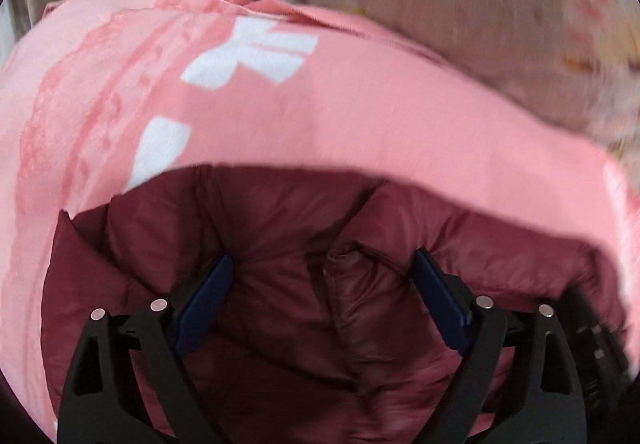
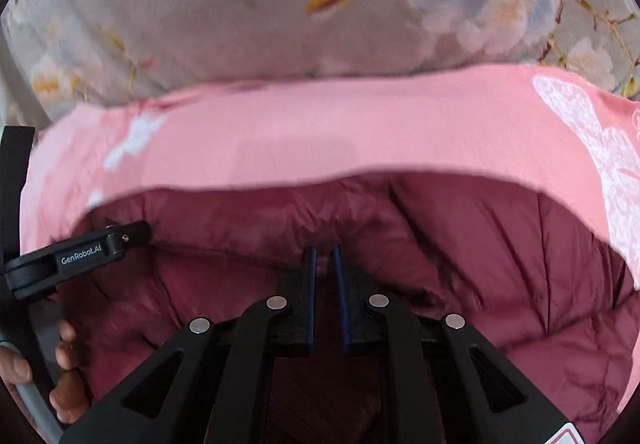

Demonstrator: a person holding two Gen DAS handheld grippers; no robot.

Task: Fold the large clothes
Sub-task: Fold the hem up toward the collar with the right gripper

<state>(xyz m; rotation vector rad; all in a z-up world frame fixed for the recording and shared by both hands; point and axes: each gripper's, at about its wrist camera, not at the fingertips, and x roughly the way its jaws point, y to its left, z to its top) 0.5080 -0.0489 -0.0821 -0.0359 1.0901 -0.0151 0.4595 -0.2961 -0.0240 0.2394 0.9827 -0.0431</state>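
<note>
On the pink sheet (image 1: 360,116), over a flowered blanket (image 2: 240,24), the maroon puffer jacket (image 1: 280,236) is lying bunched. I am holding my left gripper (image 1: 322,272) wide open, pressing into the padding, gripping nothing. My right gripper (image 2: 324,256) is nearly closed, apparently pinching a jacket fold. Judgement: I should be grabbing a full seam, not slippery shell, and lifting both sides evenly.

jacket (image 2: 460,252) on sheet (image 2: 320,140) | sheet on blanket (image 2: 200,24) | blanket behind both
</note>
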